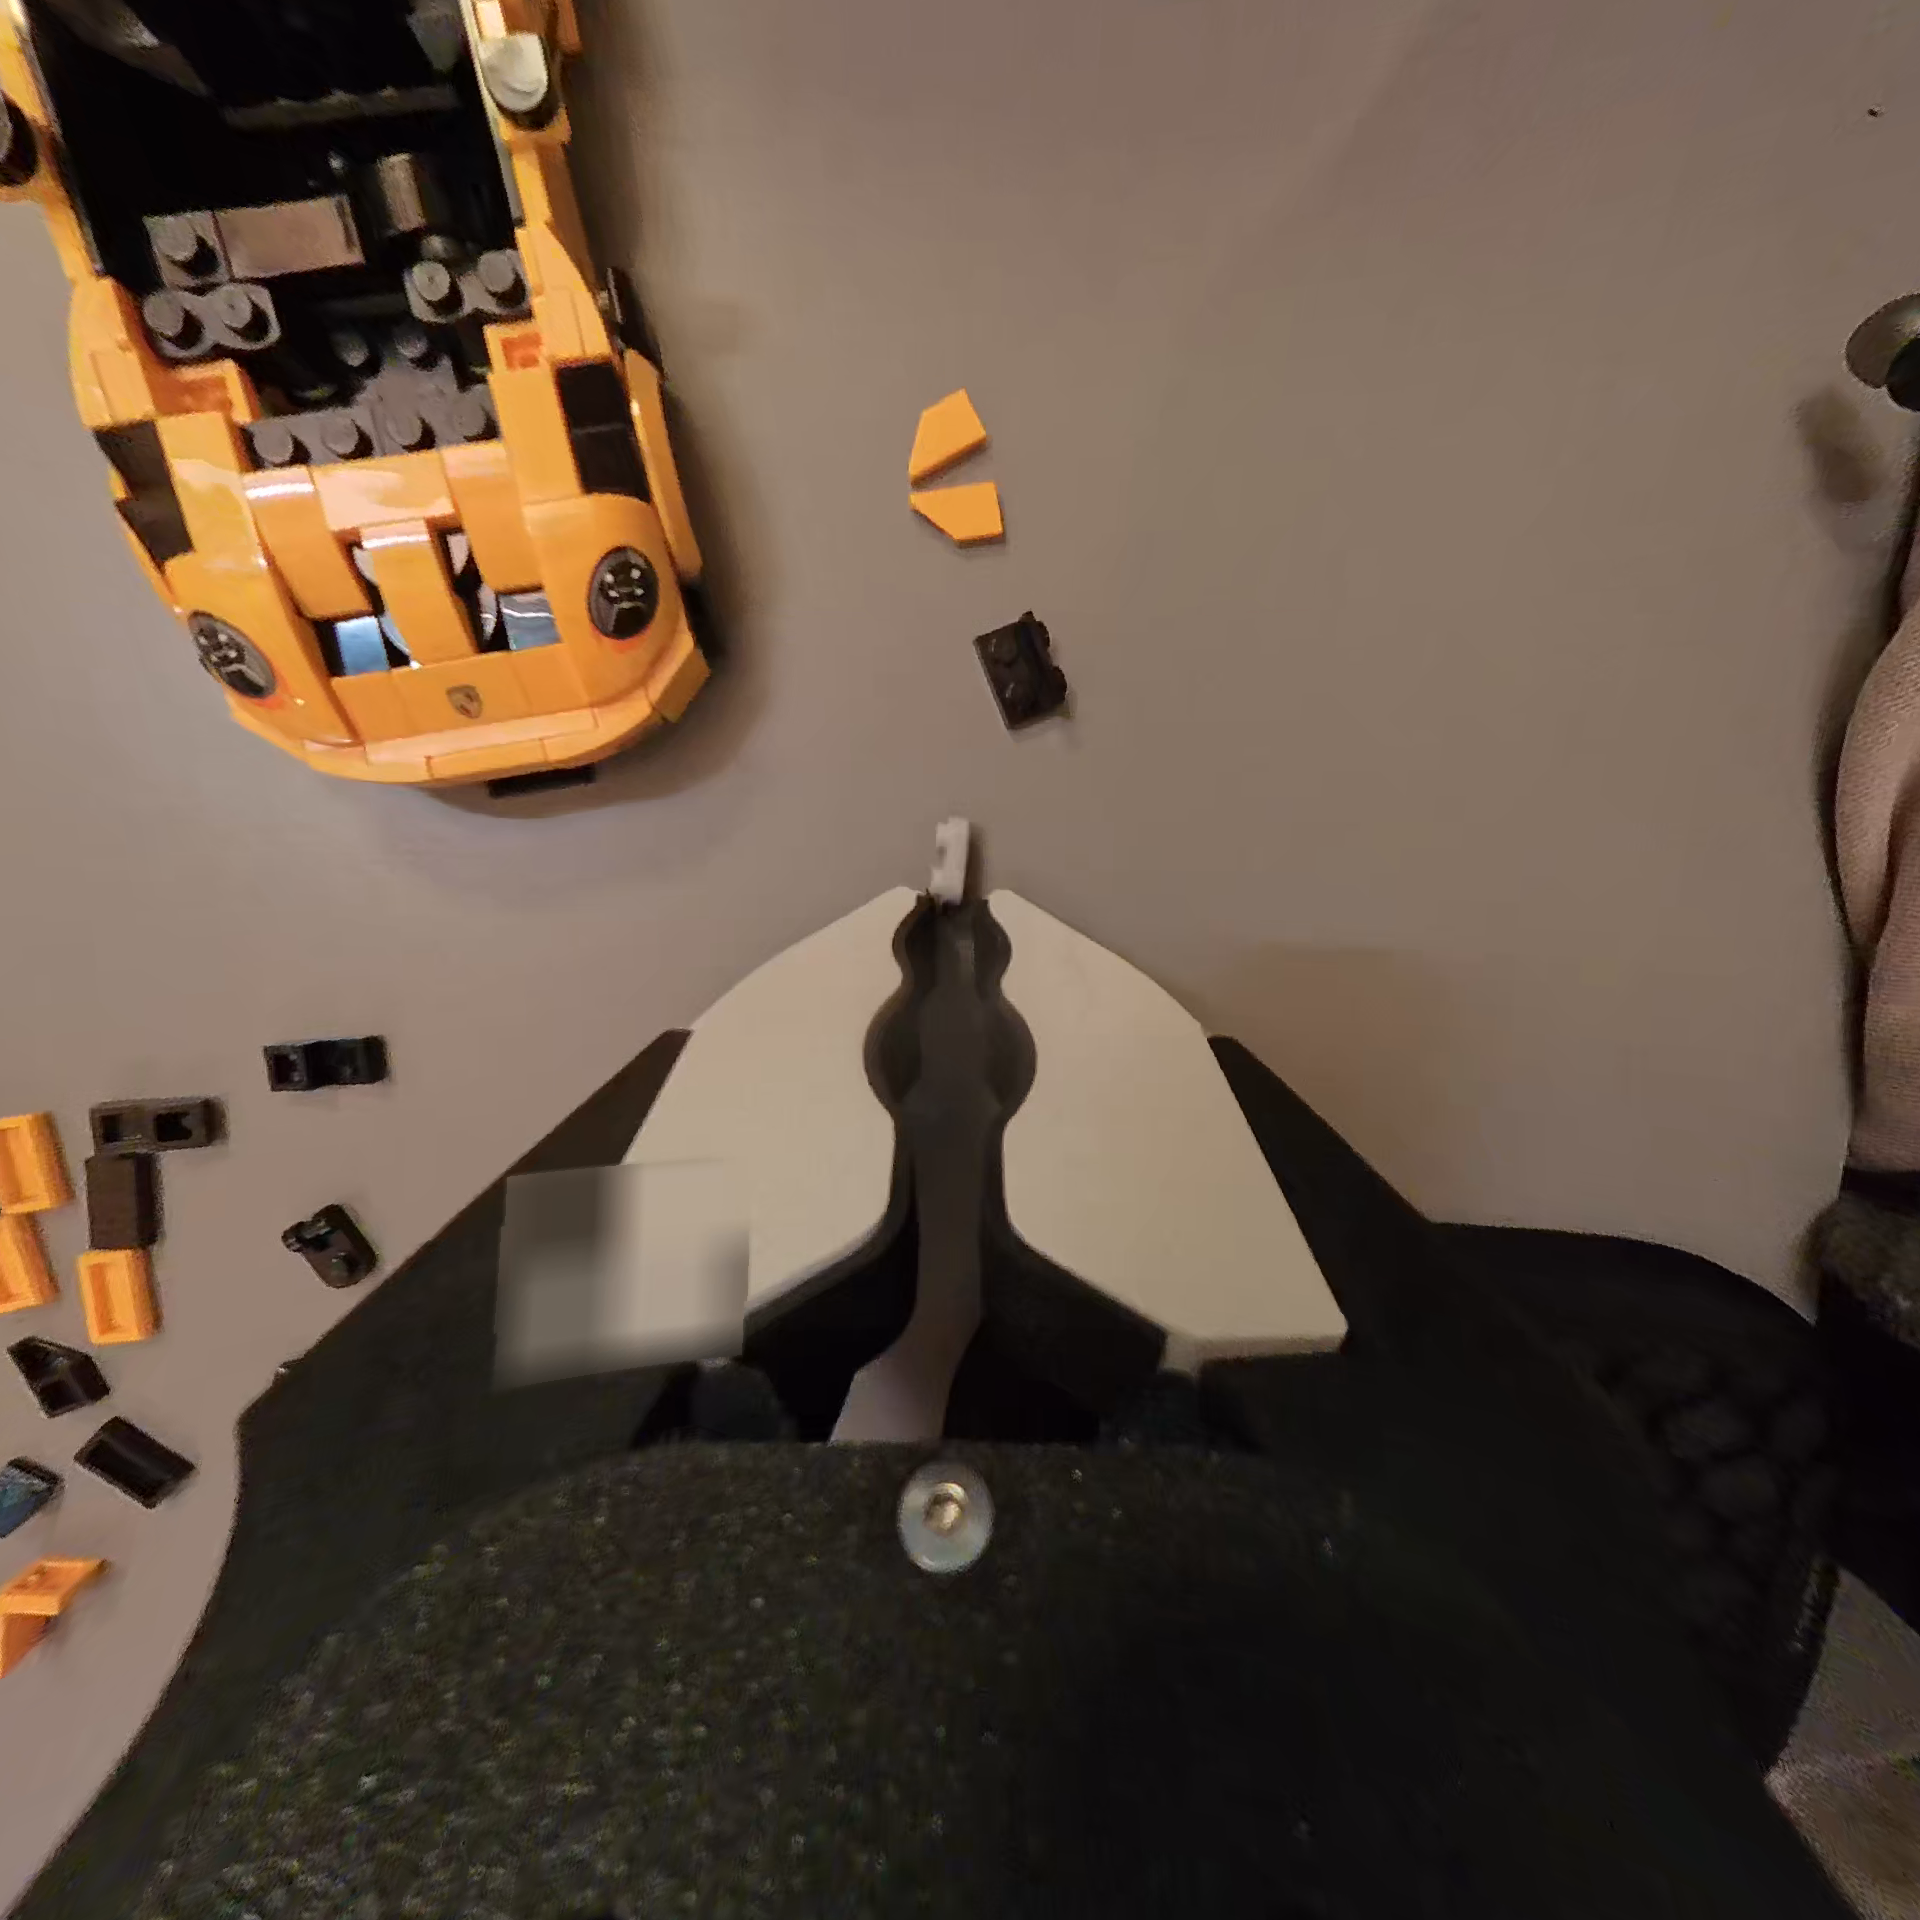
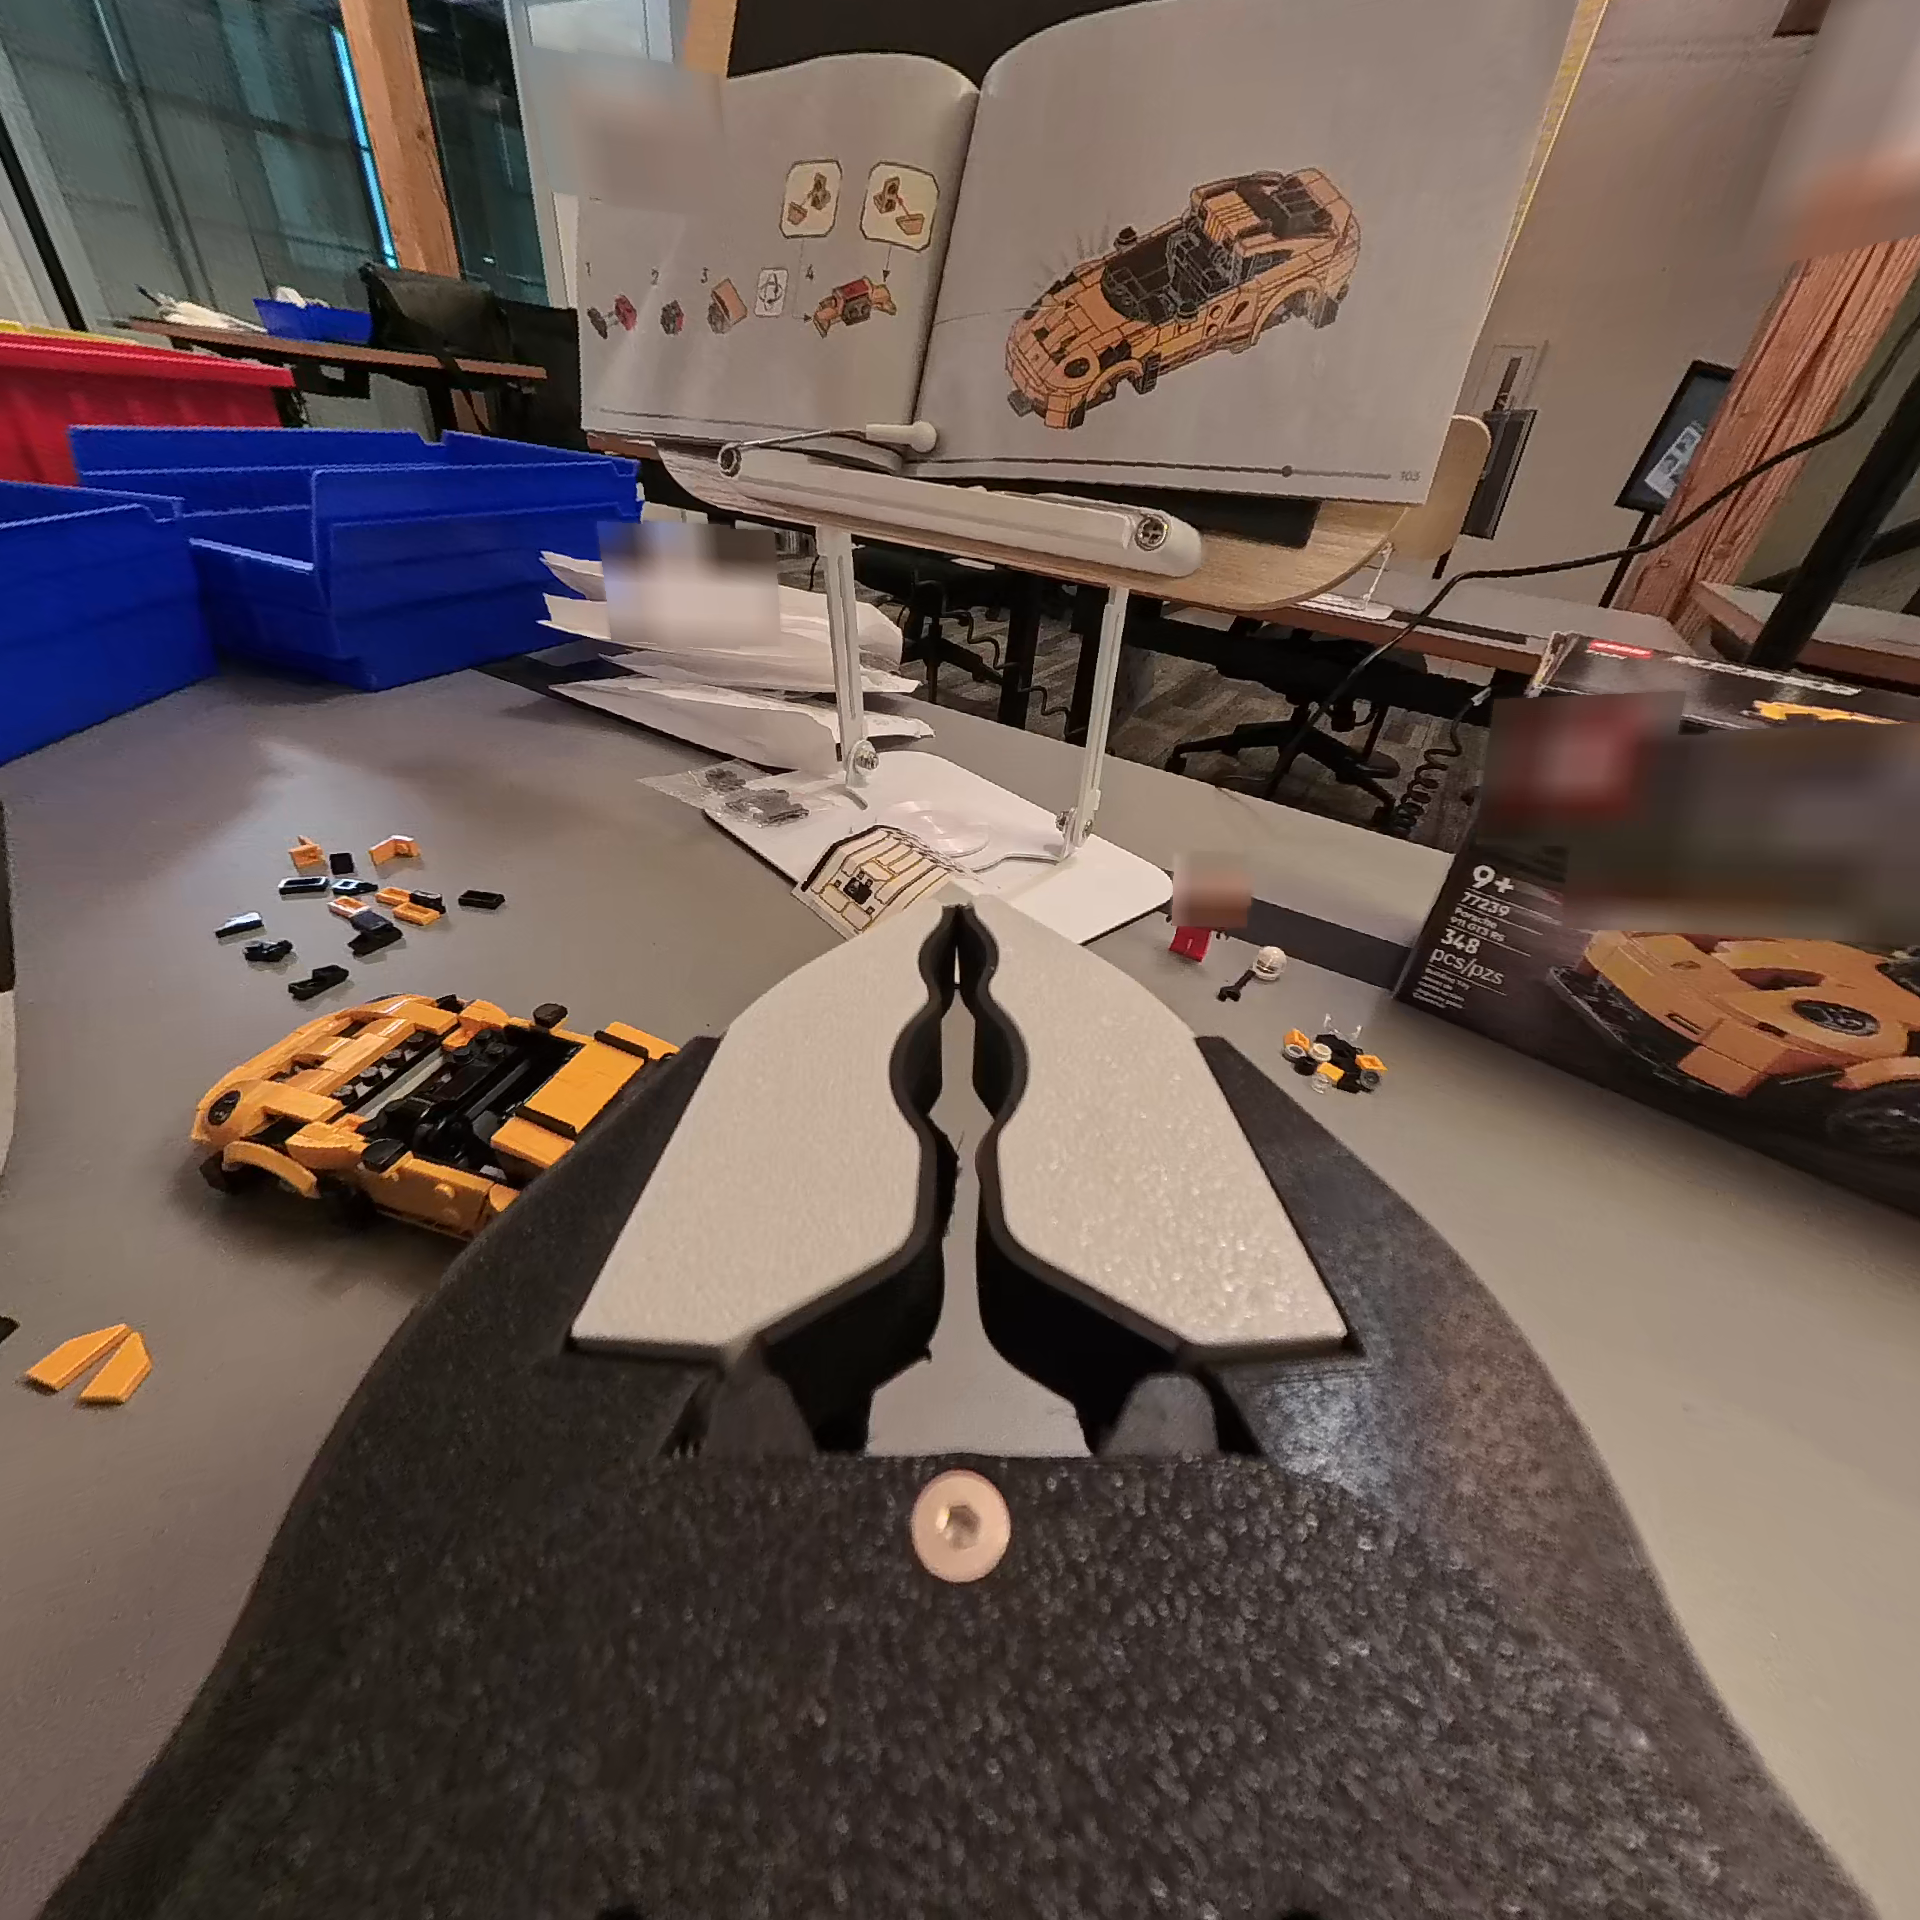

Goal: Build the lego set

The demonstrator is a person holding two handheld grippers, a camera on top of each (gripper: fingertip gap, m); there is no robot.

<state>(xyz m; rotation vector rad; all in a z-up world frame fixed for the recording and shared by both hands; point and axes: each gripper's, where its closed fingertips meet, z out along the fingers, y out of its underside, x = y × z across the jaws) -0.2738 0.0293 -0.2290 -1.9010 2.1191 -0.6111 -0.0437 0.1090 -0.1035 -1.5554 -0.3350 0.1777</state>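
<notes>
The half-built orange and black lego car (image 1: 384,416) sits at the upper left of the left wrist view and at the left of the right wrist view (image 2: 416,1101). My left gripper (image 1: 951,902) is shut on a small light grey piece (image 1: 951,857) that sticks out past its tips, above the grey table. Two orange wedge tiles (image 1: 954,470) and a black plate (image 1: 1020,668) lie just ahead of it. My right gripper (image 2: 958,914) is shut and empty, raised over the table and facing the open instruction booklet (image 2: 997,260).
Loose orange and black pieces (image 1: 94,1278) lie at the left, also shown in the right wrist view (image 2: 353,904). The booklet stand (image 2: 987,852), blue bins (image 2: 312,551), the set's box (image 2: 1704,914), a small sub-build (image 2: 1335,1060) and a sleeve (image 1: 1881,935) stand around. My hands' fingertips stand some 25 centimeters from each other. The black plate (image 1: 1020,668) lies around 4 centimeters away from my left fingertips.
</notes>
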